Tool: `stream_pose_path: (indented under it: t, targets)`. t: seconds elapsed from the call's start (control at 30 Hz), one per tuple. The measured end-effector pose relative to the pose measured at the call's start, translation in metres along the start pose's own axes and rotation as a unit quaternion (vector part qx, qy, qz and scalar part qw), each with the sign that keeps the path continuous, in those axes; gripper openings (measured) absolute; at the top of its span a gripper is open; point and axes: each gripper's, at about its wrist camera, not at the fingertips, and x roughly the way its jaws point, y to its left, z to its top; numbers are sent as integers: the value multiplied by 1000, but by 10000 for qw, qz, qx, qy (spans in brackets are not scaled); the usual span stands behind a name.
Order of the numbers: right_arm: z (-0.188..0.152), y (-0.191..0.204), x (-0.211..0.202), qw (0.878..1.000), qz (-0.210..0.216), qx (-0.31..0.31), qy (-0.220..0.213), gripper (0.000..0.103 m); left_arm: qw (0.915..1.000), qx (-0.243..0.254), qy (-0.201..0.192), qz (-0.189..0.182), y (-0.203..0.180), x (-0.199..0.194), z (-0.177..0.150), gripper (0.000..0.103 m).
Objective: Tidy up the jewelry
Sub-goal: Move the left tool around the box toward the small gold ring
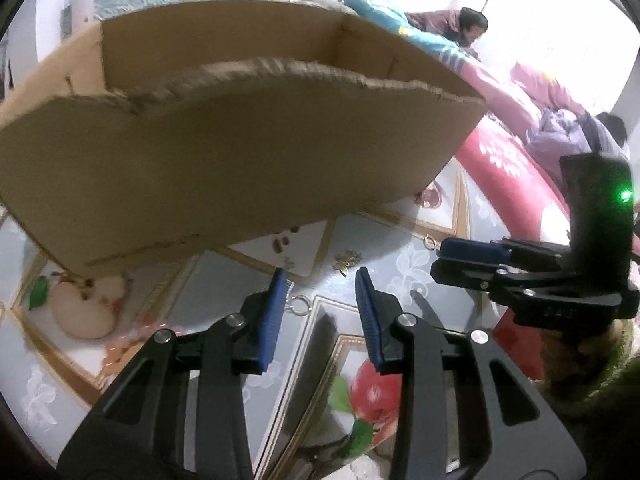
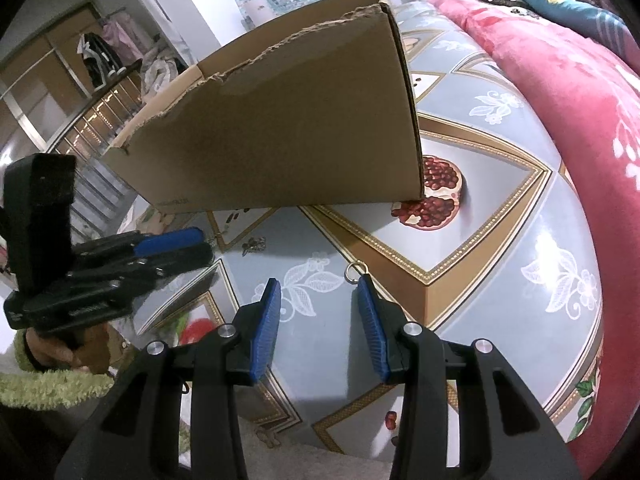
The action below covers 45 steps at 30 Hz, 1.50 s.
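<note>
Frankly, both the left gripper [image 1: 320, 280] and right gripper [image 2: 318, 290] gape, empty; the gold ring [image 2: 355, 272] (small, on slick patterned cloth [image 2: 500, 220]) could skid away when pinched.

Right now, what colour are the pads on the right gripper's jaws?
Blue ribbed pads on black arms, clearest in the right wrist view.

wrist views: angled down, close | shared: cardboard box [image 1: 224, 148], tablecloth [image 2: 500, 240]

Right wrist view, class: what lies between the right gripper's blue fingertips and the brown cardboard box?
A small gold ring and bare patterned tablecloth lie before the right gripper; nothing else before the brown cardboard box.
</note>
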Motion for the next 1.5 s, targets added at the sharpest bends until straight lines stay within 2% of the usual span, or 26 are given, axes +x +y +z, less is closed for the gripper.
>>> stream_pose_path:
  t: [0.2,0.3,0.4,0.47,0.63,0.8,1.0,1.17,1.33,1.5]
  targets:
    - [0,-2,0,10000,61,-24,16,40,9990,-153,-186,368,13,-23,6,34]
    - [0,-3,0,9999,111,-14,17,40,9971,-226,-436,581,22,-39,16,34]
    - [0,-7,0,9998,210,70,1,40,9958,-446,-567,570,32,-46,32,34]
    - [1,-9,0,9995,279,133,-4,40,9957,-640,-504,442,36,-45,38,34]
    - [0,-14,-1,9989,457,141,5,40,9937,-811,-494,603,36,-42,46,34]
    - [2,-13,0,9988,474,-127,46,40,9879,-1324,-579,569,38,-38,48,34]
    - [1,-12,0,9982,535,-259,74,40,9805,-1604,-625,944,32,-34,49,34]
    - [-2,-19,-12,9978,619,-218,-38,40,9772,-1564,-734,1236,10,-50,37,36]
    - [-9,-23,-28,9973,593,-355,-227,40,9783,-1316,-463,1535,-16,-53,9,36]
    - [-11,-16,-32,9971,315,-586,-379,40,9832,-928,-258,1553,-36,-47,-14,36]
